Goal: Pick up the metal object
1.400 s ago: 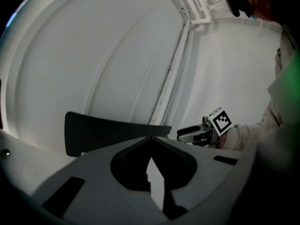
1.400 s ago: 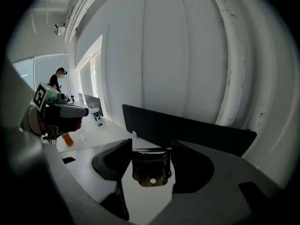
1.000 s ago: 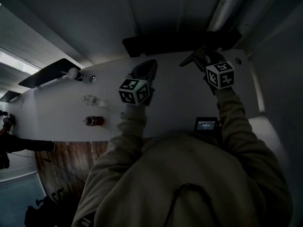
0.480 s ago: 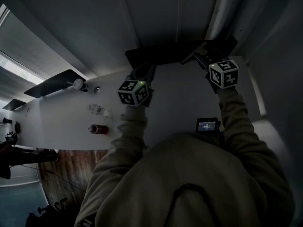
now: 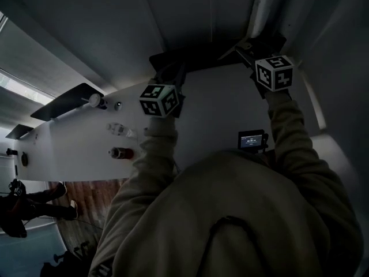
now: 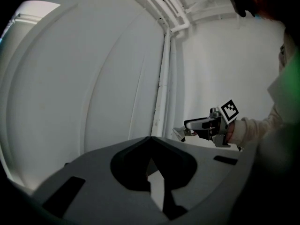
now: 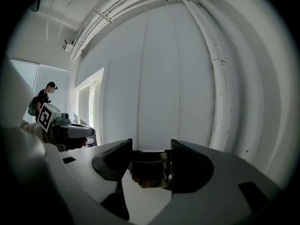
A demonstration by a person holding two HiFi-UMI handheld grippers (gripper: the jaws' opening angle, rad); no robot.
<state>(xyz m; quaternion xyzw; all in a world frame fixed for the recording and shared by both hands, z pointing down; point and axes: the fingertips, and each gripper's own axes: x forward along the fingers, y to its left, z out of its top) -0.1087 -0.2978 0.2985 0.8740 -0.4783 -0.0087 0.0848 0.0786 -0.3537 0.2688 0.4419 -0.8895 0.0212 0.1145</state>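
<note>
In the right gripper view a dark metal object (image 7: 149, 173) with a small coil spring sits clamped between the jaws, so my right gripper (image 7: 150, 159) is shut on it. In the head view that gripper (image 5: 247, 46) is held up at the far right edge of the white table (image 5: 219, 114); the object is too dark to make out there. My left gripper (image 5: 171, 74) hovers to its left, over the table's far edge. Its jaws (image 6: 152, 165) meet with only a sliver of light between them and hold nothing. The right gripper (image 6: 187, 131) also shows in the left gripper view.
A clear bottle (image 5: 118, 130), a red can (image 5: 121, 153) and a small white round thing (image 5: 94, 101) stand at the table's left. A small screen device (image 5: 252, 139) sits near the person's chest. Dark panels (image 5: 60, 101) line the far edge. White wall and pipes (image 7: 220, 78) lie ahead.
Both grippers have moved away from the body toward the table's far edge and the wall. The right gripper keeps its hold on the metal object.
</note>
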